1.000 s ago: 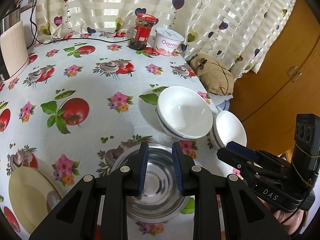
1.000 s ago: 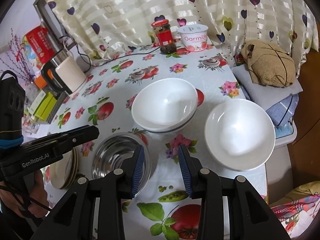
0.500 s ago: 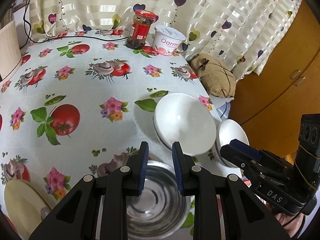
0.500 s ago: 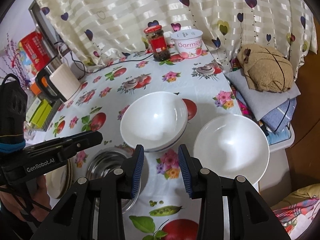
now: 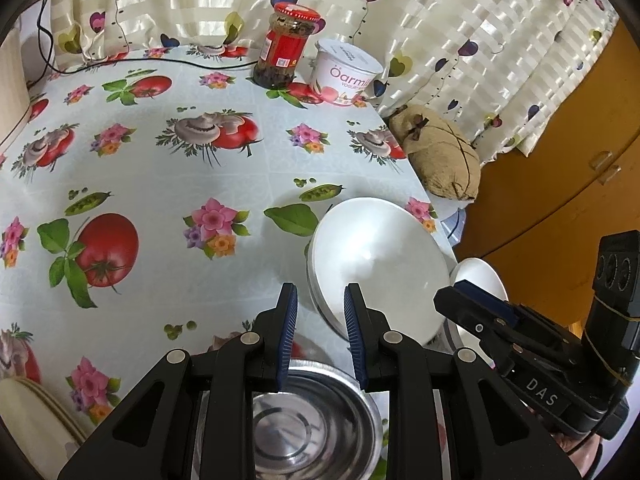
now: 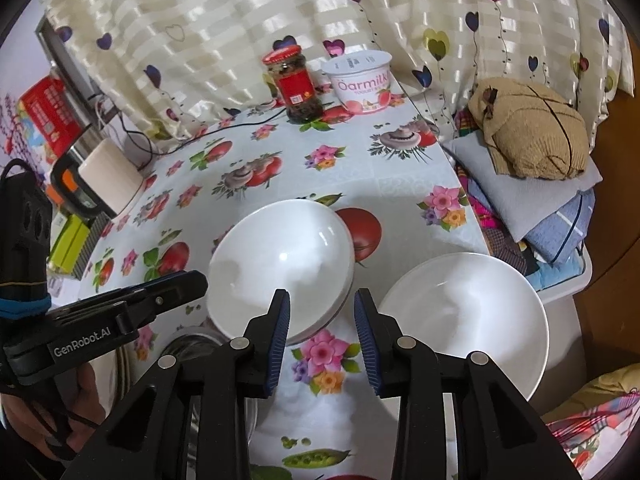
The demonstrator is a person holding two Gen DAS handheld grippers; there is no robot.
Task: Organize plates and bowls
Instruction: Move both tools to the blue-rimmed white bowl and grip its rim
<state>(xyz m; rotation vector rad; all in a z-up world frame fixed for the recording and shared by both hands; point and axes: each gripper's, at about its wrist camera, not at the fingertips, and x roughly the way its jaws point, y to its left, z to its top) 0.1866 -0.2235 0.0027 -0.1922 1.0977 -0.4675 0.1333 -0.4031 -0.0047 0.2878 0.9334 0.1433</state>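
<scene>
A stack of white bowls (image 5: 380,264) (image 6: 280,268) stands on the flowered tablecloth. A single white bowl (image 6: 464,316) (image 5: 480,276) sits right of it at the table edge. A steel bowl (image 5: 304,424) (image 6: 188,352) lies near me, under the left gripper. Cream plates (image 5: 32,412) are stacked at the left. My left gripper (image 5: 320,336) is open and empty, just left of the stack's near rim. My right gripper (image 6: 322,336) is open and empty, above the cloth between the stack and the single bowl.
A red-lidded jar (image 5: 288,44) (image 6: 294,80) and a yogurt tub (image 5: 346,72) (image 6: 362,80) stand at the back by the curtain. A kettle (image 6: 100,184) is at the far left. A brown pillow (image 6: 532,132) on folded cloths lies off the table's right edge.
Both grippers moved forward toward the white bowls. The steel bowl slid lower in both views and the bowls grew larger. Both jaws stayed open.
</scene>
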